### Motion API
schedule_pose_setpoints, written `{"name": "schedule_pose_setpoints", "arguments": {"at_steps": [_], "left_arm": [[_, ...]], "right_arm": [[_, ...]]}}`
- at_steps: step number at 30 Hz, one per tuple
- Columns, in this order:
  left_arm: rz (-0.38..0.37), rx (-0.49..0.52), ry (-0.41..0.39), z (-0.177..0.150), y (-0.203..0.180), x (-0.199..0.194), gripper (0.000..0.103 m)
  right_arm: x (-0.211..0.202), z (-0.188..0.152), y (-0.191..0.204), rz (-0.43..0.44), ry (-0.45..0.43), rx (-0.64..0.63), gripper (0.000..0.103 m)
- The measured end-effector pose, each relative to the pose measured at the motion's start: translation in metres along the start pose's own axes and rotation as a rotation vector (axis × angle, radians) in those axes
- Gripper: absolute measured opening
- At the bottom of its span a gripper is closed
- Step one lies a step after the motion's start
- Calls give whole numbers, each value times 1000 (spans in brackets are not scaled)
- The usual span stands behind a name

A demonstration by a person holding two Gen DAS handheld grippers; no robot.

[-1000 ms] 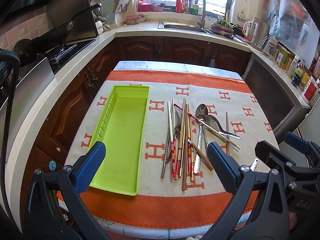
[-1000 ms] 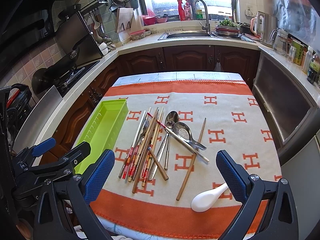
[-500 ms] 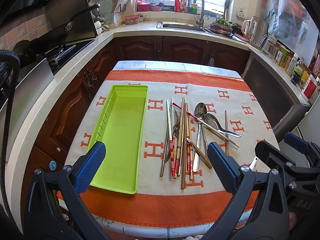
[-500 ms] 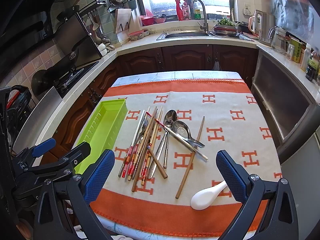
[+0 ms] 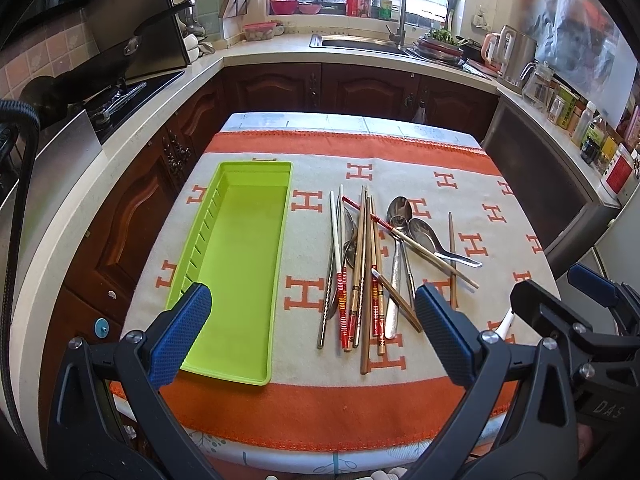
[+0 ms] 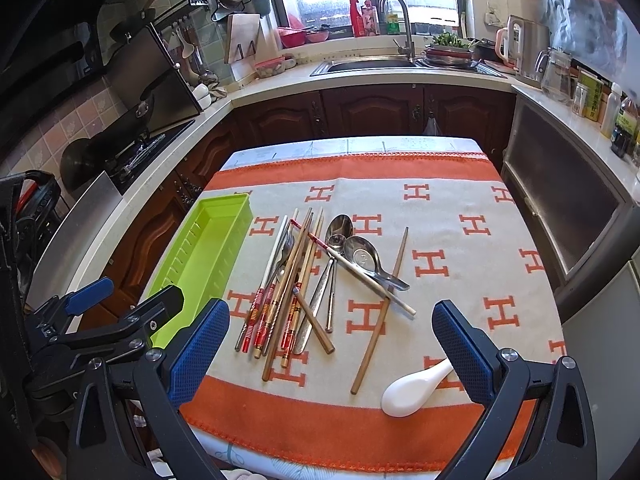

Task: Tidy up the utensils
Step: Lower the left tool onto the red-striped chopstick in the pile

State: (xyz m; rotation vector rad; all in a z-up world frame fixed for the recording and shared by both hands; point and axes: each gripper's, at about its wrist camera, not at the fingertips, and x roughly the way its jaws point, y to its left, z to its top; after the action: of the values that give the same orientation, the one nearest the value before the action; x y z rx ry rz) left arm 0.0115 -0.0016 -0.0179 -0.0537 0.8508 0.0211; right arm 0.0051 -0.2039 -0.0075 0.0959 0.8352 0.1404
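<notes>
A lime green tray (image 5: 240, 264) (image 6: 200, 256) lies empty on the left of the orange-and-cream cloth. To its right sits a heap of chopsticks (image 5: 362, 276) (image 6: 292, 288) mixed with metal spoons (image 5: 424, 236) (image 6: 362, 256). One wooden chopstick (image 6: 380, 312) lies apart on the right. A white ceramic spoon (image 6: 416, 388) rests near the front right corner. My left gripper (image 5: 312, 338) hovers open above the table's near edge, in front of the tray and the heap. My right gripper (image 6: 332, 346) is open too, over the front edge between the heap and the white spoon.
The table (image 6: 352, 146) stands in a kitchen, with dark wood cabinets (image 5: 360, 92) and a sink counter (image 5: 360, 44) behind it. A stove (image 5: 120, 96) runs along the left. A grey appliance (image 6: 560, 200) stands close on the right.
Both views have drifted slightly backward and up, so the table contents sit a little higher in frame. Both grippers stay open and nothing on the table has moved.
</notes>
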Motion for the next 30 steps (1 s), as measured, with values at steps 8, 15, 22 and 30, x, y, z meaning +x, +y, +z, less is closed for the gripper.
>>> {"name": "schedule_pose_setpoints", "arguments": {"at_steps": [8,15,22,30], "left_arm": [[-1,14,21,2,-10,12,101],[-49,29,55,8,-23,32,101],[-117,29,101,23,-38,64,94],[-182,45,215,33,-70,117,94]], "right_arm": [[6,2,-11,6,20,23,102],[13,4,-27,11,38,57,102],[30,7,-71,-4,69,168,102],[70,2,-124,-51,133,228,85]]}}
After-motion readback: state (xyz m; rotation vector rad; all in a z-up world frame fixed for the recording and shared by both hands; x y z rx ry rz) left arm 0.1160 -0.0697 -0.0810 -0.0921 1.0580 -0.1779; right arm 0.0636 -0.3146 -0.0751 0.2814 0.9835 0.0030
